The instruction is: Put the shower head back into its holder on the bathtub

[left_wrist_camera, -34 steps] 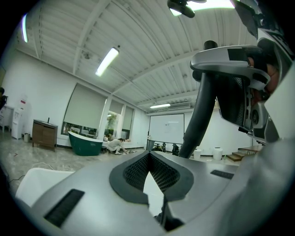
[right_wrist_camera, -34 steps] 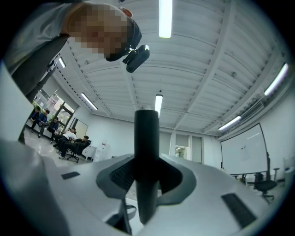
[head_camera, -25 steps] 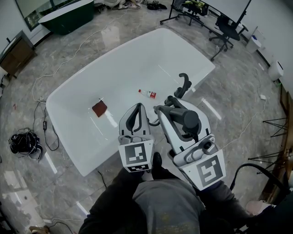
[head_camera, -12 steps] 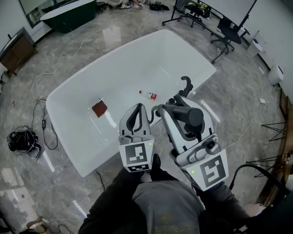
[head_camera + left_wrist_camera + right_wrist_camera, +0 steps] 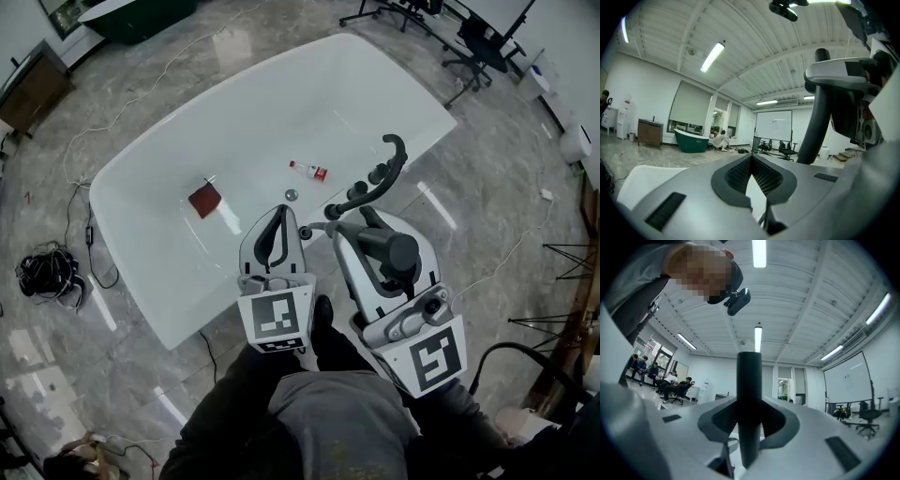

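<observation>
Your R claw [image 5: 349, 230] has sunk a bit, clamped on the upright shower head [image 5: 389, 251]; the holder's tap set [image 5: 384, 173] sits just ahead, nearer it than your closed, empty L claw [image 5: 281, 214].

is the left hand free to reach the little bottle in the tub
Probably yes. The left tongs are shut and empty, and the bottle lies in the open on the tub floor ahead of them. The shower head is in the right tongs.
</observation>
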`<state>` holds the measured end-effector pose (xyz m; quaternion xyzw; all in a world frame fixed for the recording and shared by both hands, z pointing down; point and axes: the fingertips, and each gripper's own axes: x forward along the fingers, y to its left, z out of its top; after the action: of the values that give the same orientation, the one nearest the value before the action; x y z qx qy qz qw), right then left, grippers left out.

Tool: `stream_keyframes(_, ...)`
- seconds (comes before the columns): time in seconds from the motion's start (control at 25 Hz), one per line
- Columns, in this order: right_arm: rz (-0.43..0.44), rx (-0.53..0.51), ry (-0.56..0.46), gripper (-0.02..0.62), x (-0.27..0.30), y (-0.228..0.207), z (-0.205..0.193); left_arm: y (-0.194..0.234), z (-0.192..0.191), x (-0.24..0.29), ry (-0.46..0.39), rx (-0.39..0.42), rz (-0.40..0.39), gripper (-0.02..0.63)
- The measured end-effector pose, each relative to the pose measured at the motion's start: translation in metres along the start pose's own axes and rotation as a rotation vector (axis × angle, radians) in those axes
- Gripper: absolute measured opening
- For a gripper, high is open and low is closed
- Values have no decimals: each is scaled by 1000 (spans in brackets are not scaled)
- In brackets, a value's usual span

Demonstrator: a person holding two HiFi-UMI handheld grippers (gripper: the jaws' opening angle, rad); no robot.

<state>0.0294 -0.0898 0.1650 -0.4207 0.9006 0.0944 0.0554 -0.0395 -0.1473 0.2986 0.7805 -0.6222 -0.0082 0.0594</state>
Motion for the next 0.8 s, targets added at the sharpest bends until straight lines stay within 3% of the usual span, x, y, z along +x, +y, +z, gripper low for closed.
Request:
stream_keyframes(0.36, -50, 26, 20, 124, -15, -6, -34, -7, -31, 4, 24, 8, -32, 2)
stream_keyframes(0.8, -51, 39, 29, 124, -24, -7, -47, -13, -27, 2, 15, 13, -42, 3)
